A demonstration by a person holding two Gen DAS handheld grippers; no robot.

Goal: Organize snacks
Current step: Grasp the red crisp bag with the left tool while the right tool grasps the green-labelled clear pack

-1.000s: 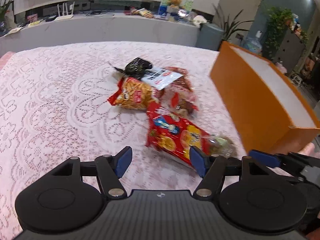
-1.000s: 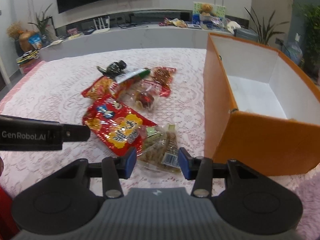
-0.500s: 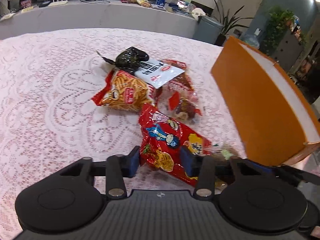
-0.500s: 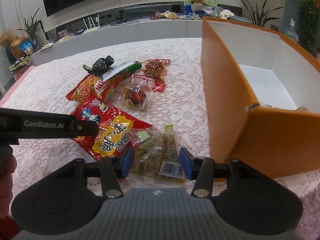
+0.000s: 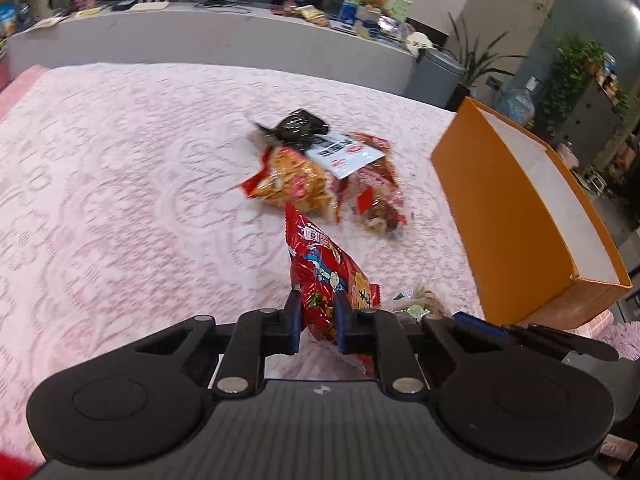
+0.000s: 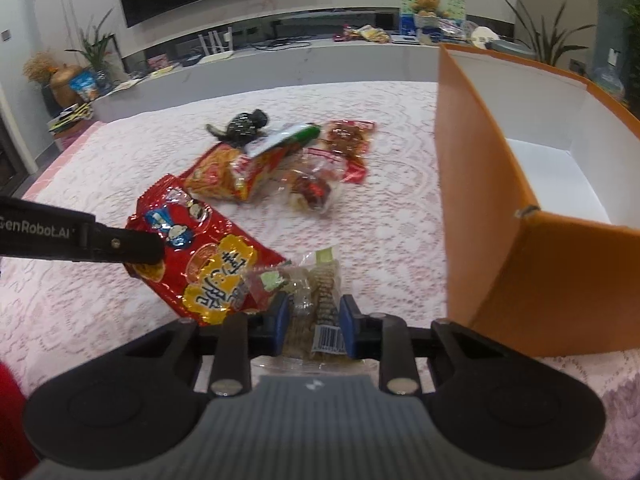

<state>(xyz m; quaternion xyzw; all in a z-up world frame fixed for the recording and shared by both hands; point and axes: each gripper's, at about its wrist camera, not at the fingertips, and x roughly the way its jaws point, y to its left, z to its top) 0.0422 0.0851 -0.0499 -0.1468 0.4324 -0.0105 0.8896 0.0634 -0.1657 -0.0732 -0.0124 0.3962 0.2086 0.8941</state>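
My left gripper [image 5: 318, 320] is shut on the lower edge of a red snack bag [image 5: 324, 276], which stands up off the lace cloth. In the right wrist view that red bag [image 6: 208, 264] hangs tilted from the left gripper's black finger [image 6: 120, 244]. My right gripper [image 6: 314, 324] is shut on a clear packet of brown snacks [image 6: 316, 300], its blue pads pressing both sides. The same clear packet [image 5: 420, 306] shows just right of the left gripper. An open orange box [image 6: 500, 200] with a white inside stands to the right.
Farther back lies a pile: an orange chip bag [image 5: 292, 184], a black packet [image 5: 298, 126], a white-labelled packet [image 5: 344, 152] and a clear packet with red sweets [image 5: 380, 208]. The orange box's wall [image 5: 500, 216] runs along the right. Lace cloth [image 5: 120, 200] stretches left.
The left jaws closed on the red bag and raised it from lying flat. The right jaws closed on the clear packet. The right gripper stayed roughly in place.
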